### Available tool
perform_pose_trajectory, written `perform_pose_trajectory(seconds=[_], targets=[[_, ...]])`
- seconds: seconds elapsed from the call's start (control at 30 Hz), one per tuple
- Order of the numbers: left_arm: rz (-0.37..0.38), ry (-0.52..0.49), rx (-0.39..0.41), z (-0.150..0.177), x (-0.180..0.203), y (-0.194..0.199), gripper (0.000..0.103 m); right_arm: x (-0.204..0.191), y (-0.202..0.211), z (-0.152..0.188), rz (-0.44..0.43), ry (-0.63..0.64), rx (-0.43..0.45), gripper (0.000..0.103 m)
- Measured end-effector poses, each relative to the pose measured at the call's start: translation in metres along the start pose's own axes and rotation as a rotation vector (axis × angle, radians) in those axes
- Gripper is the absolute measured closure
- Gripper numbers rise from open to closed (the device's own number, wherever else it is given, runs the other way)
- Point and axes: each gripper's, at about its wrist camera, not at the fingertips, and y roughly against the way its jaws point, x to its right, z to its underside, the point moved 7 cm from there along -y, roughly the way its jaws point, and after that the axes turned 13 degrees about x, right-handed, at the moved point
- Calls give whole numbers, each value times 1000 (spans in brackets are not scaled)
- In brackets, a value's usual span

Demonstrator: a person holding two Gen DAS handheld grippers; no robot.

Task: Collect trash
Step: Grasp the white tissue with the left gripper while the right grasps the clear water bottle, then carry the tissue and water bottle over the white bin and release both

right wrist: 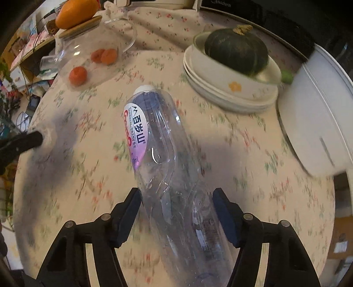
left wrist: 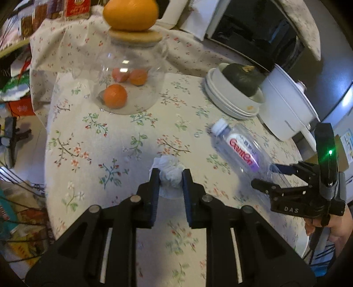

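A crumpled white tissue ball (left wrist: pixel 169 174) sits between the fingertips of my left gripper (left wrist: pixel 169 179), which is shut on it just above the floral tablecloth (left wrist: pixel 123 141). An empty clear plastic bottle (right wrist: pixel 163 150) with a purple label lies with its base between the fingers of my right gripper (right wrist: pixel 176 201), both pads touching its sides. In the left wrist view the bottle (left wrist: pixel 242 150) lies to the right, with my right gripper (left wrist: pixel 271 174) at its base. The tissue is blurred in the right wrist view.
A glass jar (left wrist: pixel 130 72) with small oranges inside and a big orange (left wrist: pixel 130 13) on its lid stands at the back. Stacked white bowls (right wrist: pixel 225 84) hold a dark green squash (right wrist: pixel 237 49). A white cooker (right wrist: pixel 317 123) stands at the right.
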Motion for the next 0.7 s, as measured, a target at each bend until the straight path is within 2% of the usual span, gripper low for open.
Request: perform_pose_trajectory(seconds=[0.23,0.47,0.7], targets=[[13,-58,-44,27,32,34,81,13,50,50,-6,-63,-33,35],[22,-92,-109,72,60,59,81,26,92,85,-15,-90,3,35],[86,-89,-128,97,94,81,81,45,126,110,-24,-132,53,36]])
